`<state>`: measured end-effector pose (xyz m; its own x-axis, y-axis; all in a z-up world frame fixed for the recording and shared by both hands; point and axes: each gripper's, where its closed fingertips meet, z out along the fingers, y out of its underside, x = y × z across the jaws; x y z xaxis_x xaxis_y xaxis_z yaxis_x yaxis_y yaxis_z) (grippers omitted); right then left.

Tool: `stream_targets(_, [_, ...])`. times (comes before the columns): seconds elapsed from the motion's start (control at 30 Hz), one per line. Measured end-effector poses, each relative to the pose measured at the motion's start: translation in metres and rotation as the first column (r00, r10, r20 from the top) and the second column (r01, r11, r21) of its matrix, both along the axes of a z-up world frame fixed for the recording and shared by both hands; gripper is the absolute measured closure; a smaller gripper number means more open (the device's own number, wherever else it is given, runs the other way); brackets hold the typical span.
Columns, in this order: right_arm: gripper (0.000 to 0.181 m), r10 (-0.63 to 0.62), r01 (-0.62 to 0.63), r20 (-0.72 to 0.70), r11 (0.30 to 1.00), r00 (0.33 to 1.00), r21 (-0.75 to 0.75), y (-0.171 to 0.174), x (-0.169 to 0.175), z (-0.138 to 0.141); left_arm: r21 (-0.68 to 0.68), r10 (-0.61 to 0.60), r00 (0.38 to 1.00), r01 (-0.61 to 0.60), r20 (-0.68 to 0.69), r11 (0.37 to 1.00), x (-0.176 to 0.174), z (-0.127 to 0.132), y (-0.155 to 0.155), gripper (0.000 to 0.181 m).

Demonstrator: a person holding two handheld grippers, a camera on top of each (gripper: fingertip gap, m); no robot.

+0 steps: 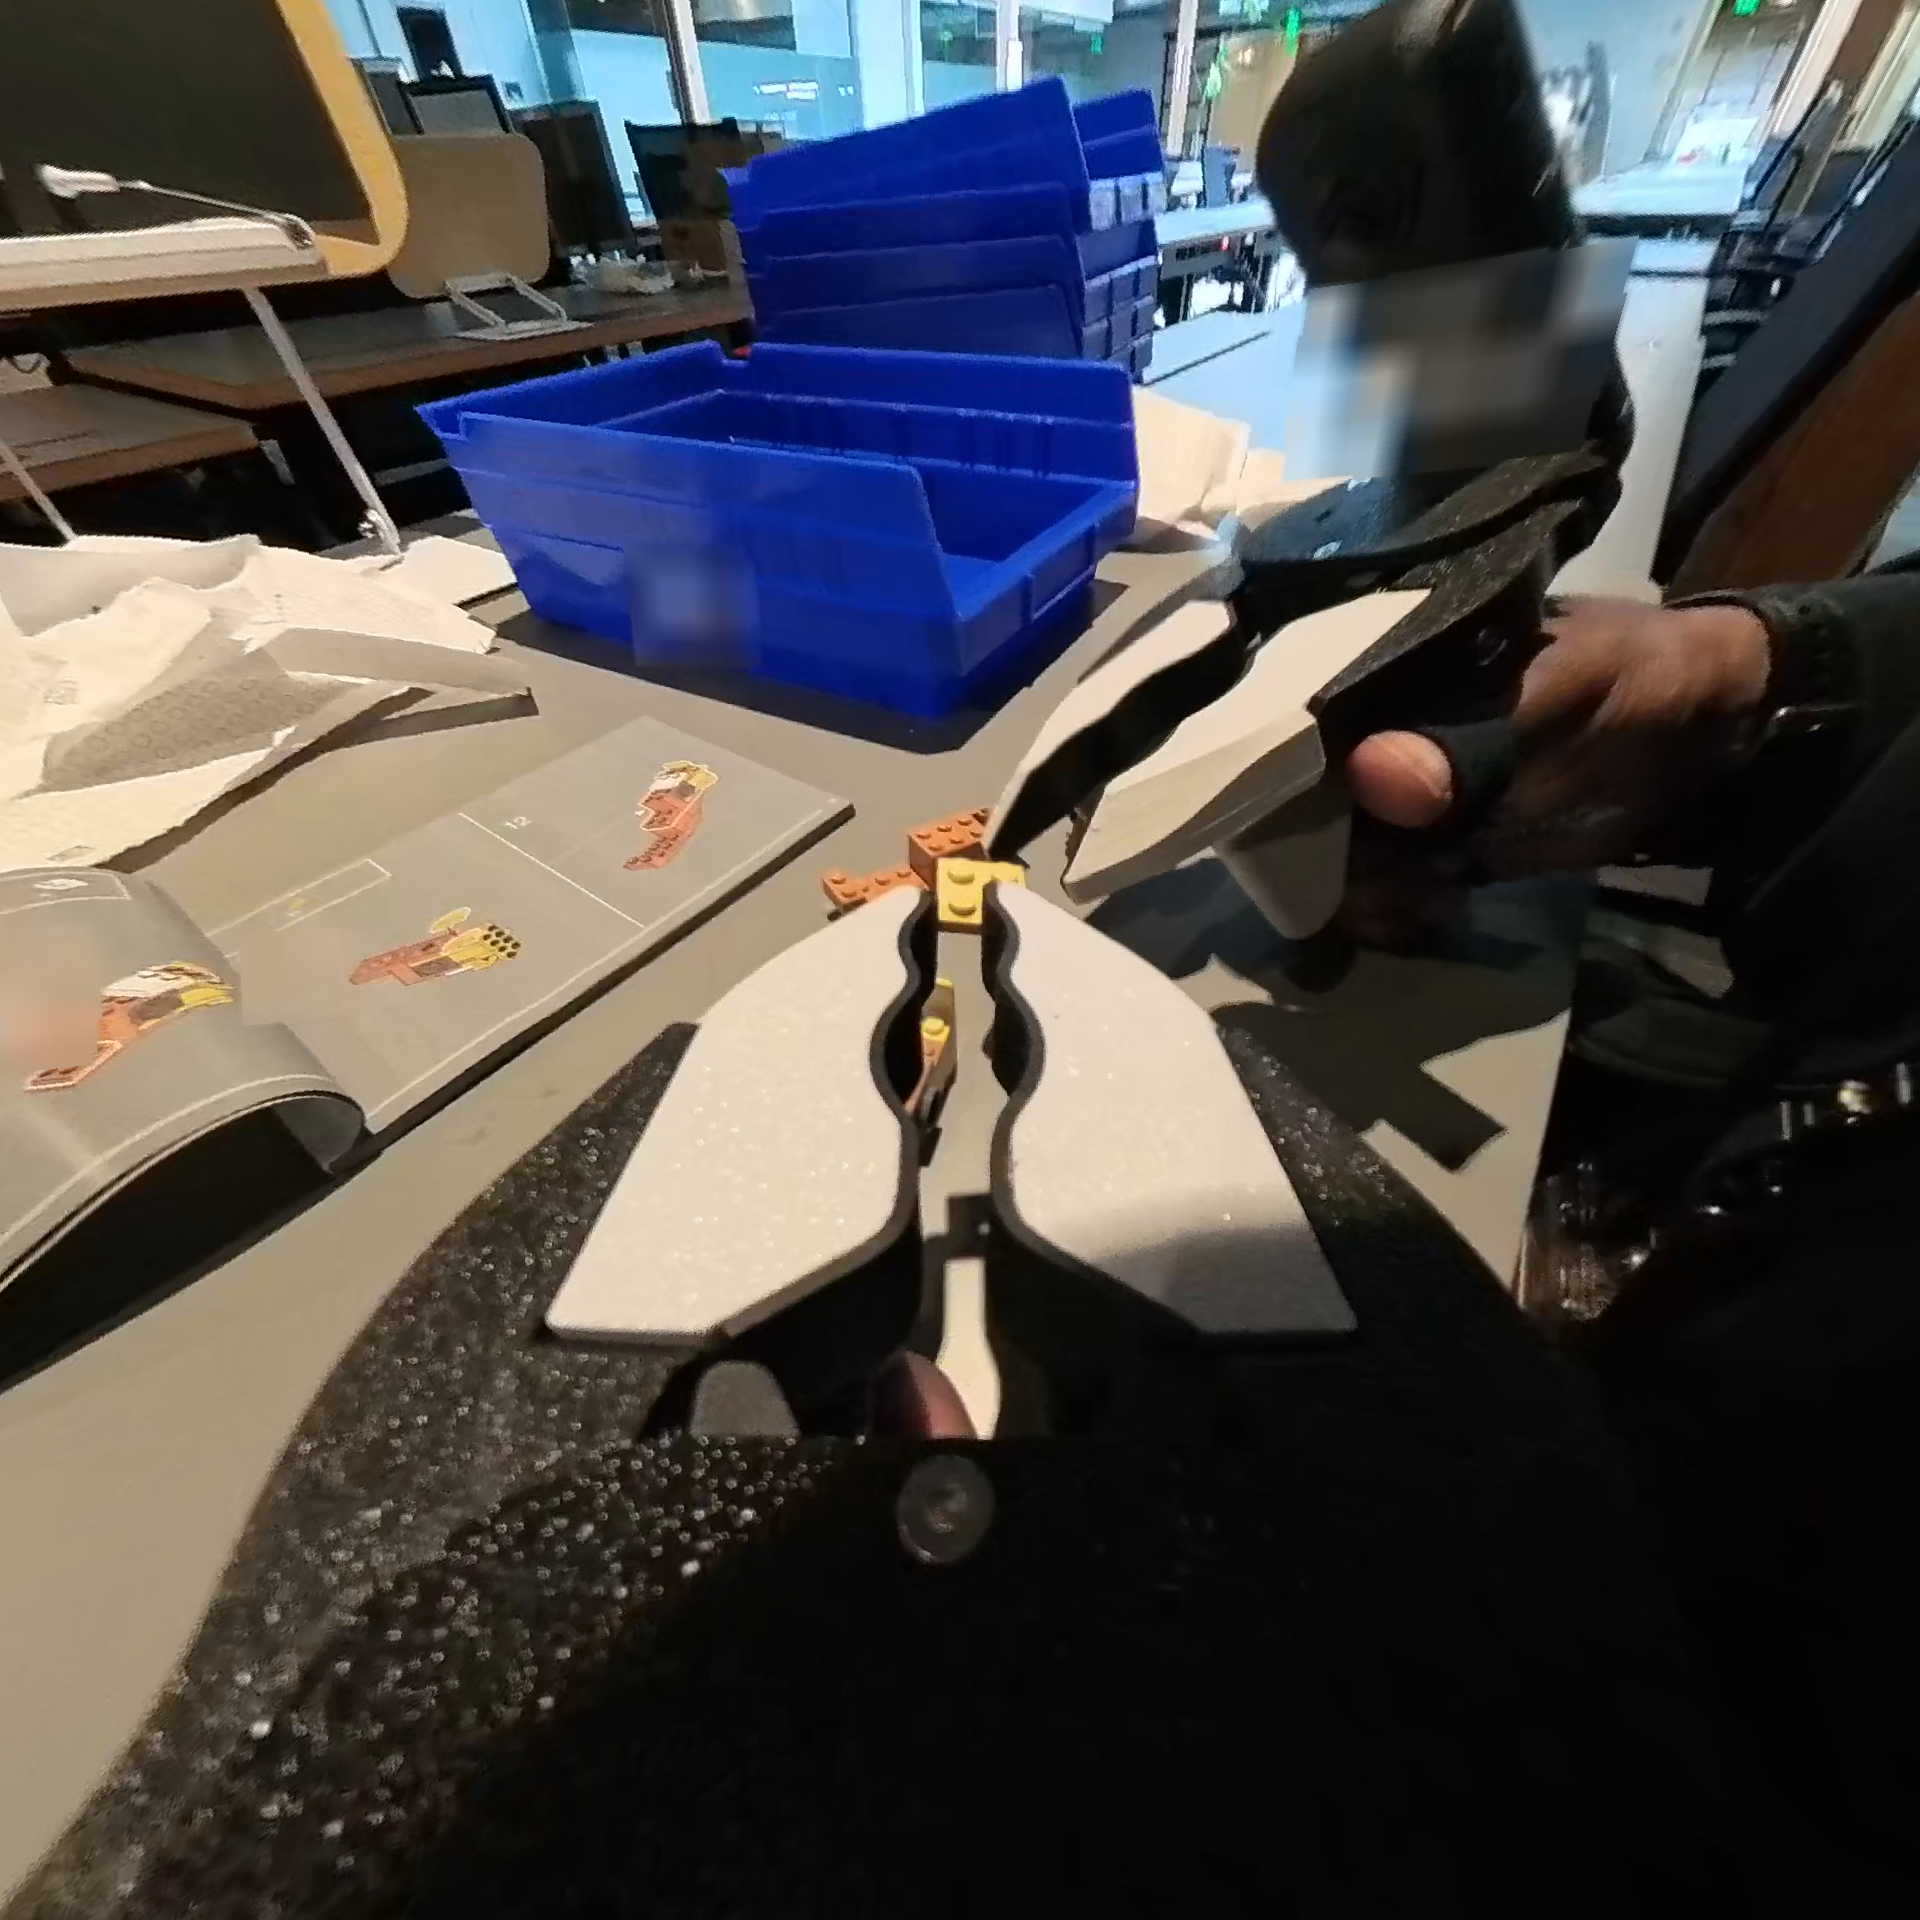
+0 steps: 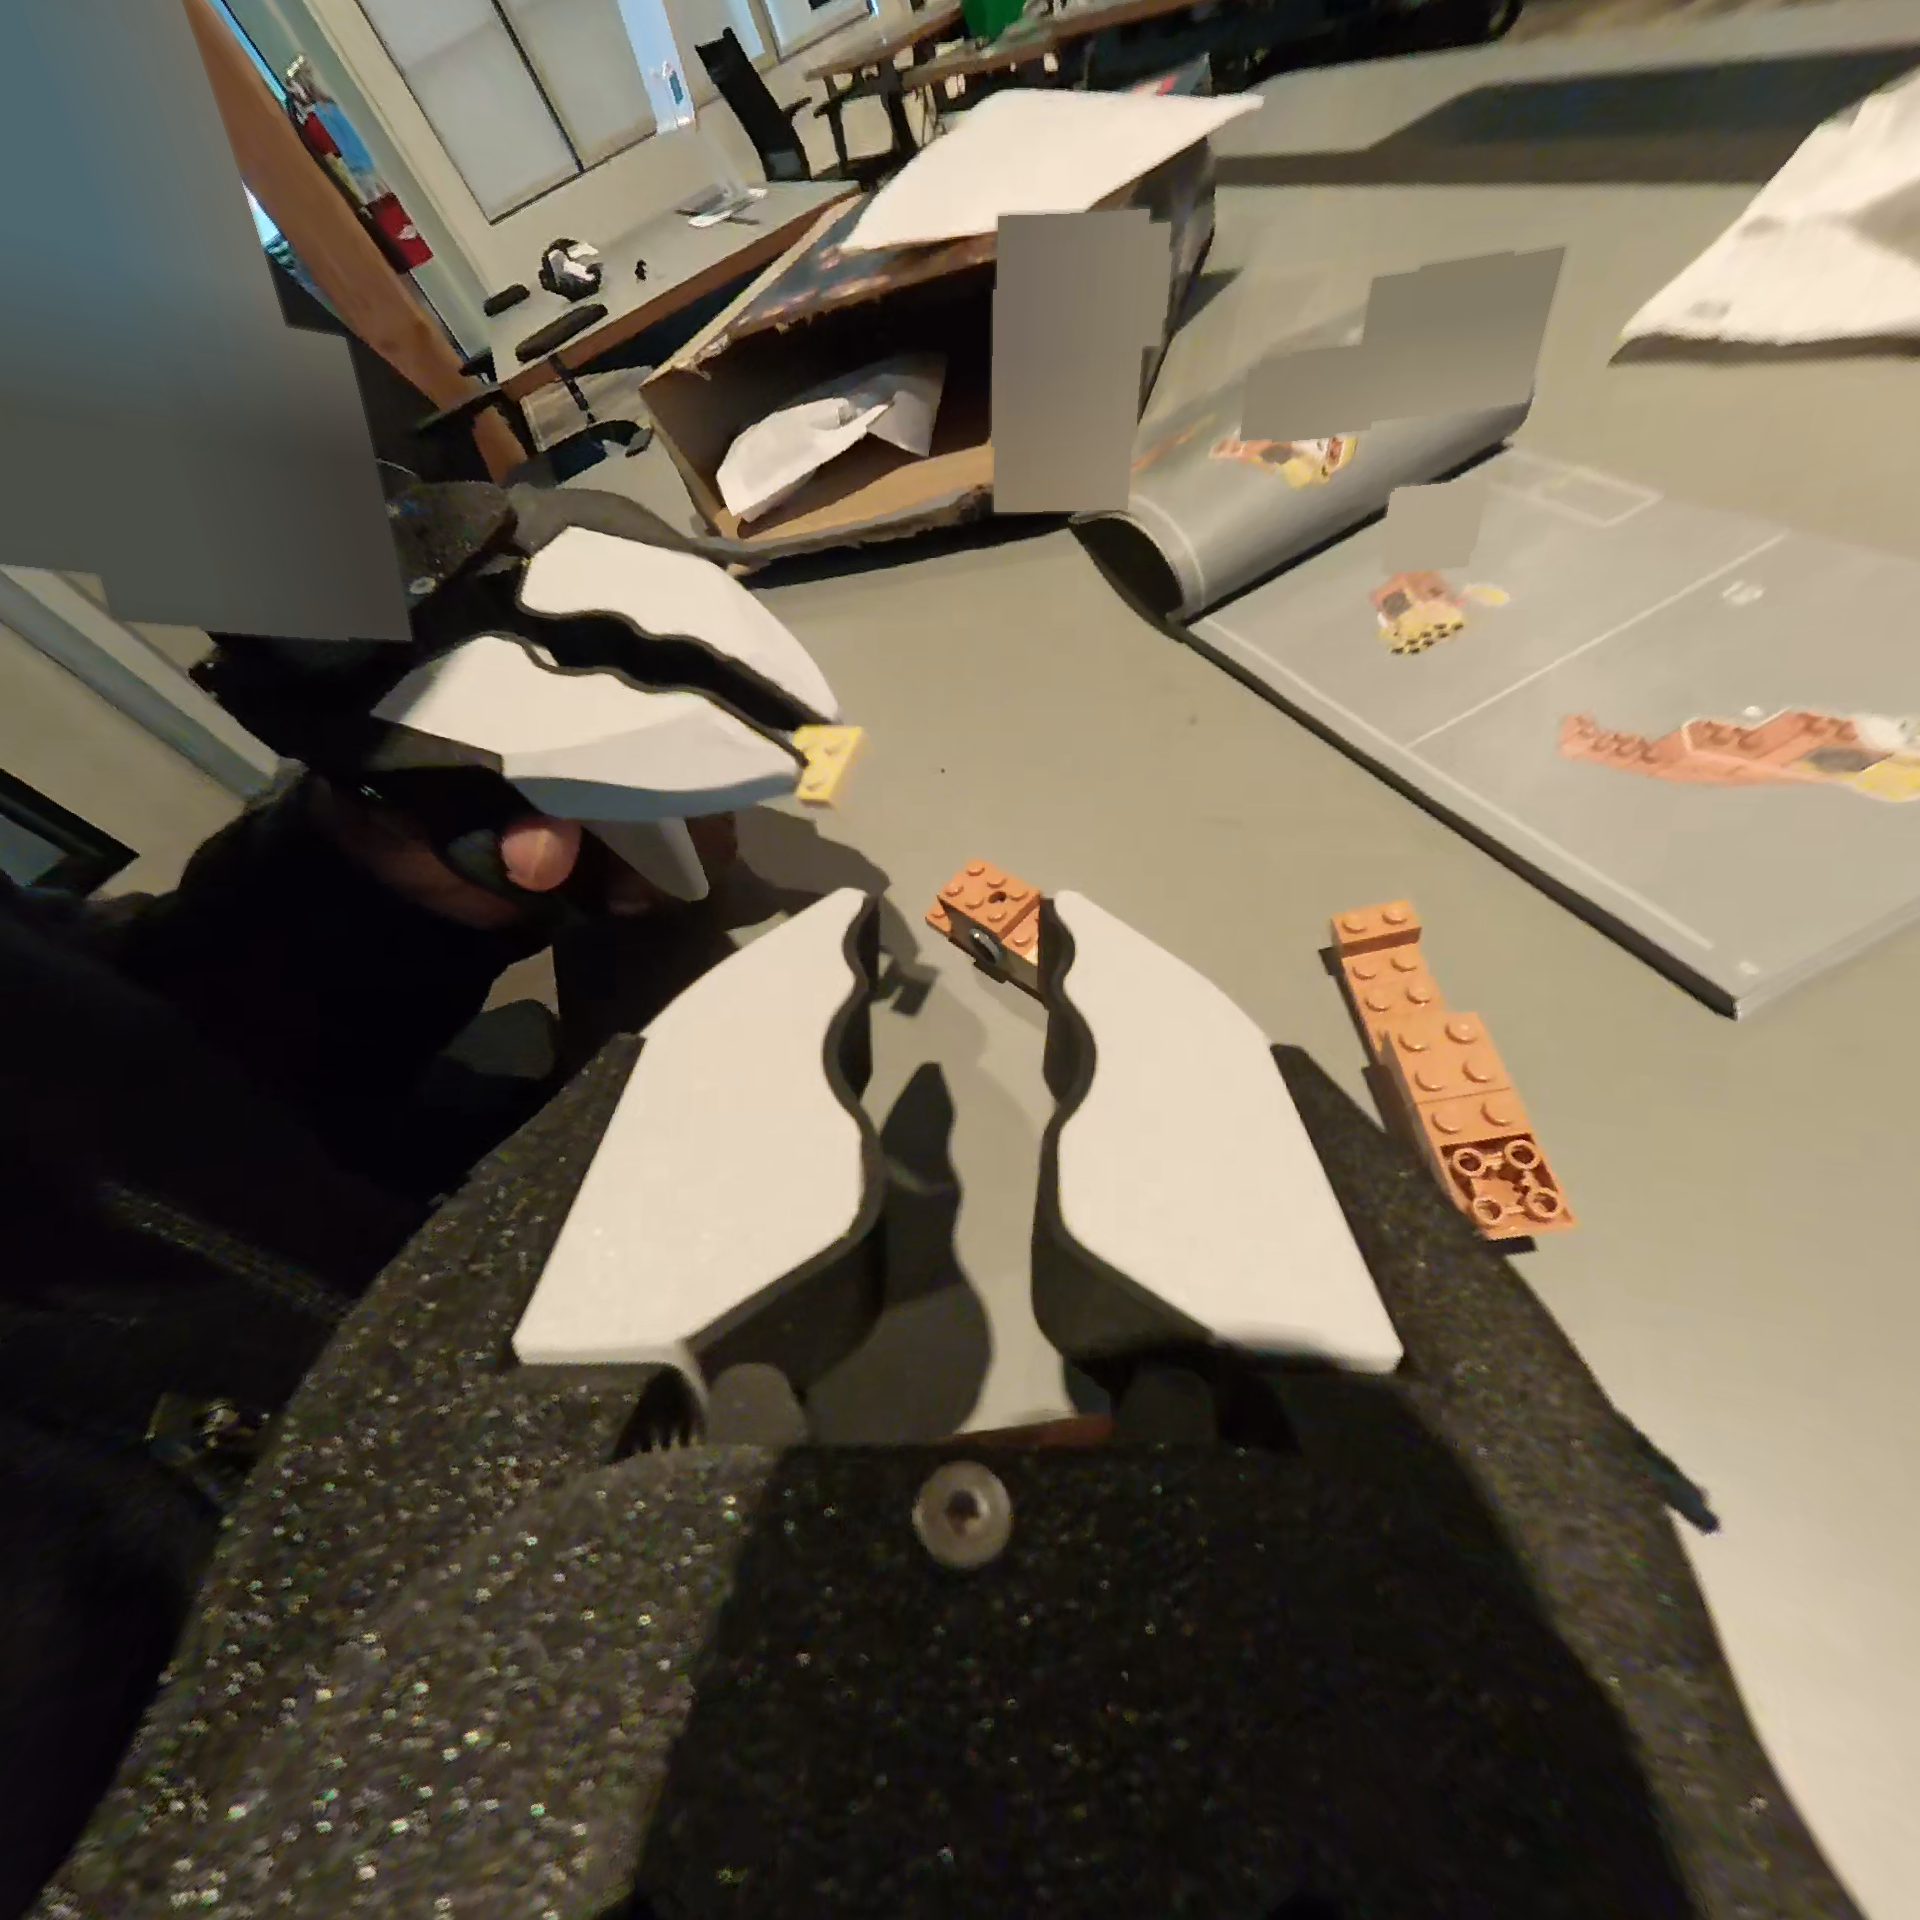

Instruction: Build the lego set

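The left gripper (image 1: 961,902) is clenched on a small yellow plate (image 1: 964,894), pinched by its short edges at the very fingertips and held just above the grey table (image 2: 1143,790). The right gripper (image 2: 961,935) is released, its jaws spread around a small orange brick with a pin hole (image 2: 987,914) that rests on the table; the right finger looks close to that brick, though contact cannot be confirmed. These pieces are light, rigid and smooth, so a thin plate will likely twist or pop out unless gripped squarely across 2 flat sides, and the orange brick is best taken by its plain side walls, leaving the studs free. Only the right wrist view shows the longer orange brick assembly (image 2: 1439,1070) lying well to the right, and the torn cardboard box (image 2: 831,416). Only the left wrist view shows the blue bins (image 1: 810,530); the open instruction booklet (image 1: 436,935) appears in both.
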<state>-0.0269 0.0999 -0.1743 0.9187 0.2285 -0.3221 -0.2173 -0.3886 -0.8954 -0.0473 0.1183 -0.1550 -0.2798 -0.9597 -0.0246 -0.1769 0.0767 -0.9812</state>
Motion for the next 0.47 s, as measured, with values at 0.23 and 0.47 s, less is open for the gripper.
stream_targets(0.23, [0.149, 0.003, -0.001, 0.040, 0.999, 0.999, -0.041, 0.001, -0.003, -0.006, 0.015, 0.010, 1.000, -0.010, 0.002, 1.000, 0.000, 0.000, 0.000, 0.174])
stream_targets(0.47, [0.146, 0.015, -0.022, -0.123, 0.998, 0.992, -0.055, -0.003, -0.013, -0.003, 0.026, 0.029, 0.999, -0.029, 0.016, 0.999, 0.000, 0.001, 0.002, 0.174])
